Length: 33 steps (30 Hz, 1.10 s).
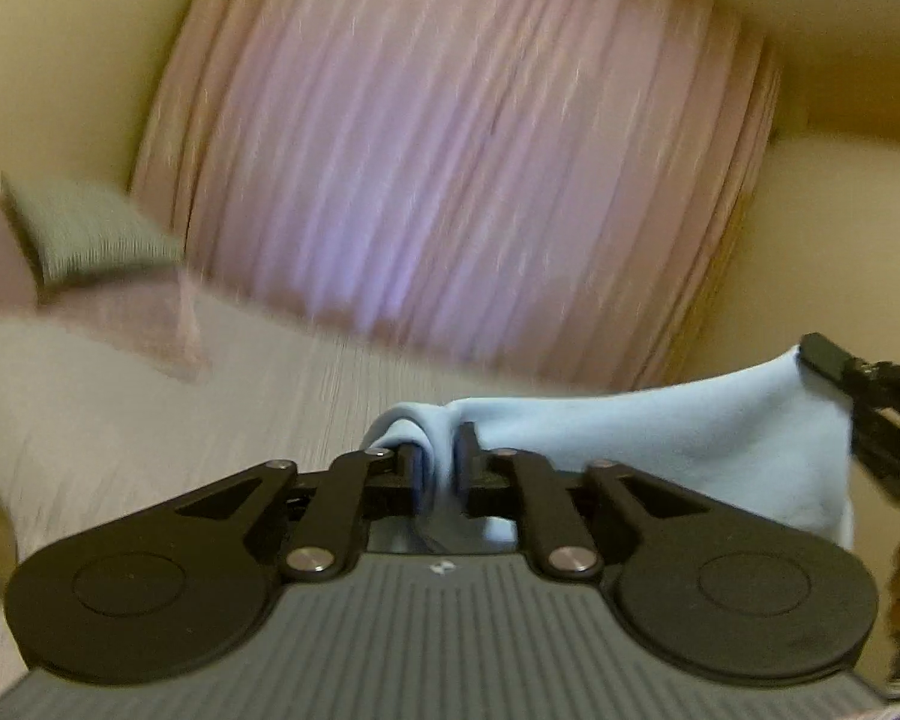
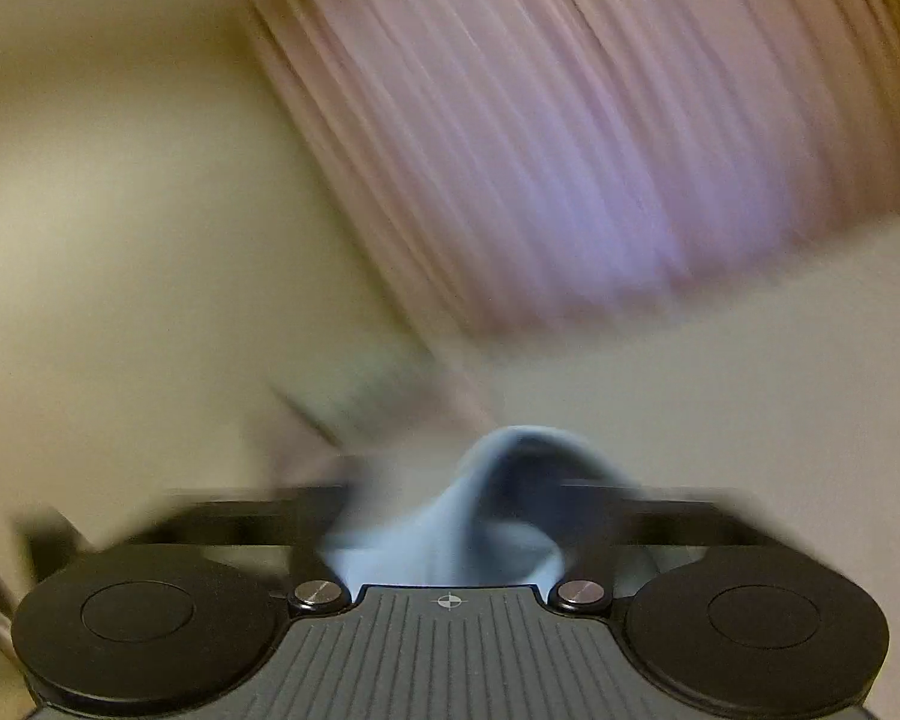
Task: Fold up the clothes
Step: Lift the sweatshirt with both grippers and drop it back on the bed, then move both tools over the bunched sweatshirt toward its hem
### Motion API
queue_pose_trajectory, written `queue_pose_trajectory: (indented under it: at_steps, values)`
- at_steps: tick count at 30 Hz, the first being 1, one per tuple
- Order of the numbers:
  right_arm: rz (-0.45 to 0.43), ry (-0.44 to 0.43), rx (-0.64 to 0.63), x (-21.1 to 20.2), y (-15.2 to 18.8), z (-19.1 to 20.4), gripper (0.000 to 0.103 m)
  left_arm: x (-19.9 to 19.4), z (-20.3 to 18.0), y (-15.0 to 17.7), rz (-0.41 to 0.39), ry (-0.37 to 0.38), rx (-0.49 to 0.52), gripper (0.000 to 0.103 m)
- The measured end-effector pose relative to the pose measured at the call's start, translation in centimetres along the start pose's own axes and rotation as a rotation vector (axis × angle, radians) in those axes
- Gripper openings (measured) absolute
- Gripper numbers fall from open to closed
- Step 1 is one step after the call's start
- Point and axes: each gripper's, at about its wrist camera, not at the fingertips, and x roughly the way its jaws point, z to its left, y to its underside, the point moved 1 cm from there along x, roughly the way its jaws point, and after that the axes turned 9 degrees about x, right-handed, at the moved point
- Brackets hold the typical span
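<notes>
Cloth [image 1: 660, 444], light blue, hangs in front of the pink curtain [image 1: 450, 168]; my left gripper [image 1: 441, 462] pinches its fold, my right gripper [image 2: 450, 498] stands spread around it.

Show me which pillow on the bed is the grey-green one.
The grey-green striped pillow at the far left, propped on the flat pink pillow; only it is grey-green.

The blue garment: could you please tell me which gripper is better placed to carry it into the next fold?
Left, probably: the left gripper pinches the blue garment, while the right gripper stands wide open around it.
</notes>
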Motion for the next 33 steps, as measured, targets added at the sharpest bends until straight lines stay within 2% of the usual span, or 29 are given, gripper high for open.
queue_pose_trajectory:
  at_steps: [2, 3, 7, 9, 14, 17, 23, 25, 33]
  values:
    - [0.103, 0.138, -0.018, 1.1, 2.2, -2.3, 0.102, 2.5, -1.8, 1.8, 0.139, -0.035, -0.002, 0.014]
    - [0.134, 0.166, 0.002, 0.9, 3.6, -3.8, 0.102, 3.5, -2.6, 3.1, 0.207, -0.062, 0.003, 0.014]
    - [0.246, 0.283, 0.114, -1.2, 8.1, -10.1, 0.102, 4.1, -5.1, 9.4, 0.373, -0.194, 0.091, 0.022]
    - [0.283, 0.346, 0.123, -2.2, 9.5, -12.3, 0.102, 3.8, -5.5, 13.0, 0.449, -0.202, 0.106, 0.023]
    - [0.372, 0.466, 0.085, -4.5, 12.9, -15.1, 0.102, 1.2, -8.6, 18.3, 0.598, -0.144, 0.117, 0.027]
    - [0.407, 0.510, 0.097, -4.4, 14.9, -15.7, 0.102, 0.5, -10.2, 19.8, 0.637, -0.105, 0.183, 0.031]
    - [0.450, 0.565, 0.101, -3.0, 18.1, -12.1, 0.102, 0.3, -11.8, 19.3, 0.623, -0.081, 0.352, 0.038]
    - [0.448, 0.574, 0.103, -2.8, 19.1, -10.8, 0.102, 0.2, -11.4, 19.0, 0.614, -0.069, 0.384, 0.043]
    - [0.412, 0.649, 0.202, -3.7, 22.6, -7.7, 0.102, -0.7, -8.6, 19.3, 0.650, -0.028, 0.467, 0.044]
